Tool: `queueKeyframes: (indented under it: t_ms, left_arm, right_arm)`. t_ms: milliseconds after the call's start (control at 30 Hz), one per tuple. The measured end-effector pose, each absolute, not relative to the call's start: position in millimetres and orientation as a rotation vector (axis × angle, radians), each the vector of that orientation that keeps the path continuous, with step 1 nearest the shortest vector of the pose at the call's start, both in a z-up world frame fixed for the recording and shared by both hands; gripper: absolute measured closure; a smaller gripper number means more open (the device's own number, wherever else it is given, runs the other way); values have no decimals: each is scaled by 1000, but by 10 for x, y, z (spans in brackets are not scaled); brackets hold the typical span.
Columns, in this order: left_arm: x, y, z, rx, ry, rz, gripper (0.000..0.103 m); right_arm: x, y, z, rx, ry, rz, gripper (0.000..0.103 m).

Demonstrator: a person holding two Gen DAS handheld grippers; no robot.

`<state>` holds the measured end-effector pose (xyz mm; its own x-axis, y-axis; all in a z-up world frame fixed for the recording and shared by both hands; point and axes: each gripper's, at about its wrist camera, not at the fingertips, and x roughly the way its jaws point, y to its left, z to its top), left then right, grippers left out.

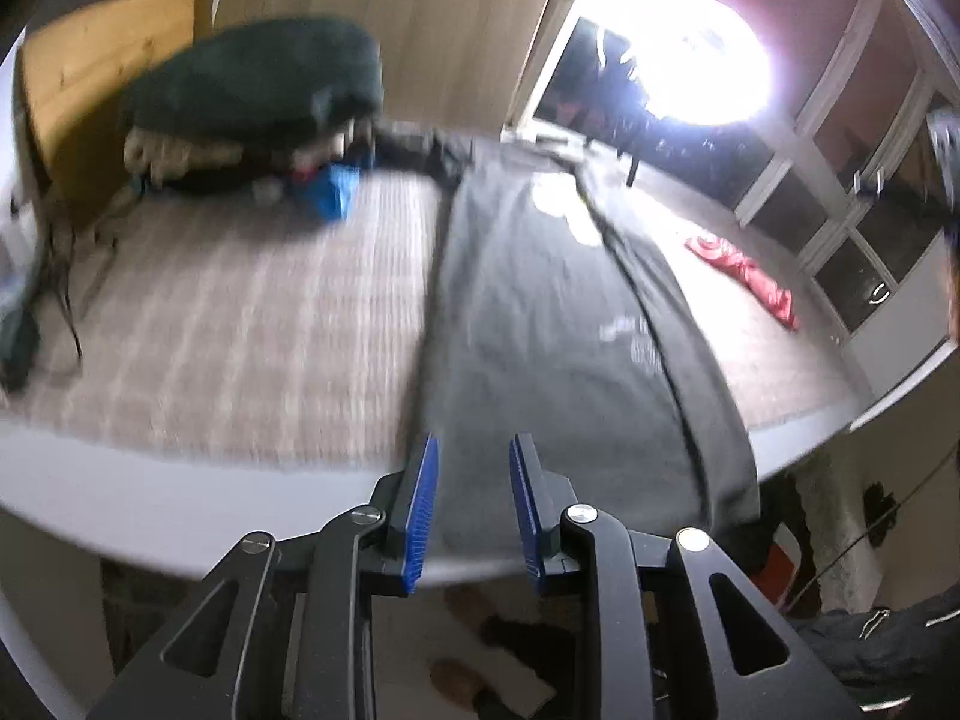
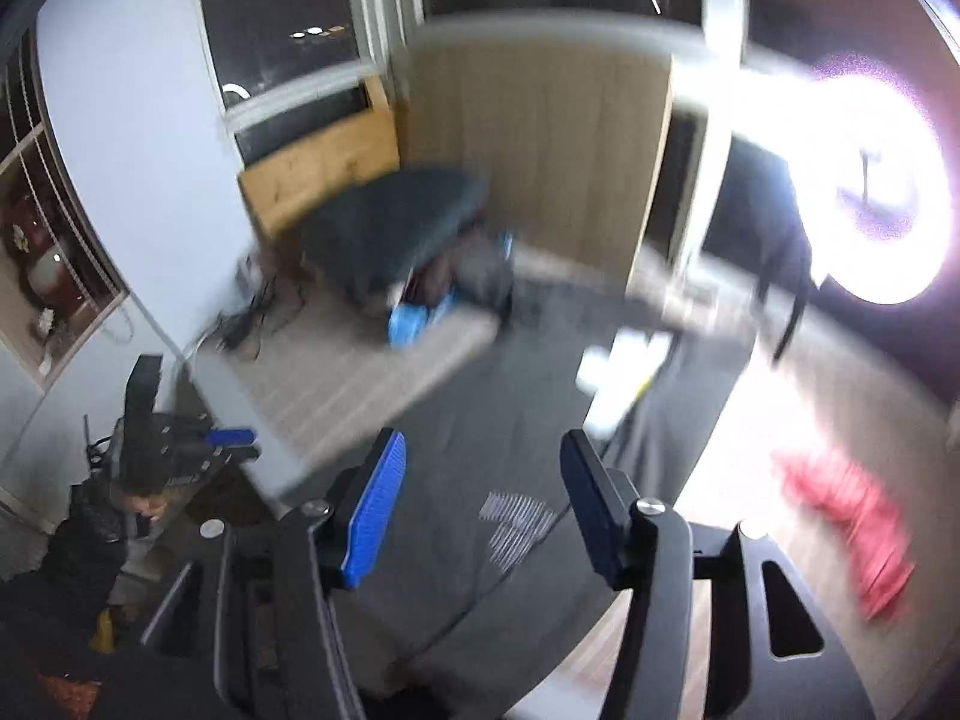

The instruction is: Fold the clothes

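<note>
Both grippers, left gripper [image 1: 473, 474] and right gripper [image 2: 483, 468], hang released with nothing between their blue pads, above the near end of one dark grey garment [image 1: 540, 312]. It lies flat and lengthwise on the striped bedcover [image 1: 240, 312], a pale printed mark on it. Right of it lies one crumpled red garment [image 1: 747, 273]; beyond, one dark heap [image 1: 258, 72].

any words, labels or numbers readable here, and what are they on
None can be read.
Pale printed mark on the dark grey garment: striped shape, too blurred to read as letters.
Same mark in the left wrist view: a blurred pale smear.
</note>
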<state>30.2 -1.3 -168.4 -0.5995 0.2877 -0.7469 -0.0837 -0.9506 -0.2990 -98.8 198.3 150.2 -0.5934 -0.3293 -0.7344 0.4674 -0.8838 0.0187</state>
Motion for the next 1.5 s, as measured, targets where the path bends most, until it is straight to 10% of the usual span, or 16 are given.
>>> queueKeyframes:
  t_ms: [233, 600, 1233, 1333, 1500]
  left_arm:
    - [-677, 85, -1346, -1231, -291, 2702, 70]
    - [-2234, 381, -1880, -1400, -295, 2673, 70]
    - [-3291, 157, -2702, -1560, -390, 2619, 69]
    - [-3320, 144, -2730, -1568, -358, 2620, 67]
    - [-3333, 136, -2709, -1554, -337, 2654, 67]
  right_arm:
    - [-2455, 1730, 1356, 997, 410, -2468, 50]
    - [-4610, 1231, -573, 1294, 506, -2184, 50]
    - [-5552, 727, -1761, 1277, 739, -1875, 51]
    - [-5498, 744, -1724, 1255, 740, -1878, 96]
    - [-5361, 849, -1476, 1190, 768, -2026, 96]
